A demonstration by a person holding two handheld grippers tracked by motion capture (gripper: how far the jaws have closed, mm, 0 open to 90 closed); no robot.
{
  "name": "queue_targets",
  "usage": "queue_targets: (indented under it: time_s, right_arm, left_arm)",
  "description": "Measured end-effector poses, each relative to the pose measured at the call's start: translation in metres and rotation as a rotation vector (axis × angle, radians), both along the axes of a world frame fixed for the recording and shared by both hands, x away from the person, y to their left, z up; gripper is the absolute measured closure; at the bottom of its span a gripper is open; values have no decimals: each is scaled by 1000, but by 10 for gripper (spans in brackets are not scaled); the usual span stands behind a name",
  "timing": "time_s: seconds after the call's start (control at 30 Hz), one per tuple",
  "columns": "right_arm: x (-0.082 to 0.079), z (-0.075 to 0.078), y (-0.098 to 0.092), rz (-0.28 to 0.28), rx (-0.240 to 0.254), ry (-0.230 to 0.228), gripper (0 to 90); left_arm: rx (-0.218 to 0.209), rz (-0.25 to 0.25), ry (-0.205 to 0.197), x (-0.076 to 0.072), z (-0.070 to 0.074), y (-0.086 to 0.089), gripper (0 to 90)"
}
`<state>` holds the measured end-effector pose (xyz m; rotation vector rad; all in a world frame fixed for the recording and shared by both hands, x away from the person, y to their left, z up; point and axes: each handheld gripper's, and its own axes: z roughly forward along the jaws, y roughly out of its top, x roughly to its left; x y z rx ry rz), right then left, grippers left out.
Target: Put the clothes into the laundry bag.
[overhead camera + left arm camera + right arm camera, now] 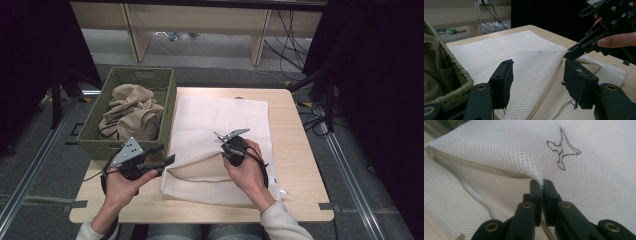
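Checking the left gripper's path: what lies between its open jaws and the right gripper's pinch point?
In the left gripper view, only the white mesh laundry bag lies between the left gripper and the right gripper.

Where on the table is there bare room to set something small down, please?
Bare wood shows along the right side of the table, beside the white mesh bag, and along the near edge below the bag. The left is crowded: the green basket of beige cloth, and the left tool by the bag's opening.
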<state>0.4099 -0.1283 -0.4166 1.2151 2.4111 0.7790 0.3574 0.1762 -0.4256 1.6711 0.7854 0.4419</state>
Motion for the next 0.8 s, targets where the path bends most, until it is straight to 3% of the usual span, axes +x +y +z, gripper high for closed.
queue_targets:
  time_s: [0.1, 0.3, 0.63, 0.67, 0.77, 0.8]
  right_arm:
    - [-2, 4, 1, -20, 19, -5, 883]
    - [-3, 15, 2, -40, 54, -71, 882]
    - [-2, 28, 4, -63, 98, -141, 883]
    - [0, 30, 2, -36, 83, -171, 883]
    - [0, 36, 2, -52, 99, -209, 883]
    - [-1, 38, 3, -65, 111, -196, 883]
  left_arm:
    - [13, 8, -17, 0, 3, 2, 392]
    - [33, 58, -51, 0, 6, 4, 327]
    - [33, 86, -81, 1, 12, 6, 279]
    - [32, 90, -85, 1, 13, 6, 275]
    - [39, 111, -99, 3, 15, 7, 248]
    - [40, 119, -103, 4, 16, 7, 238]
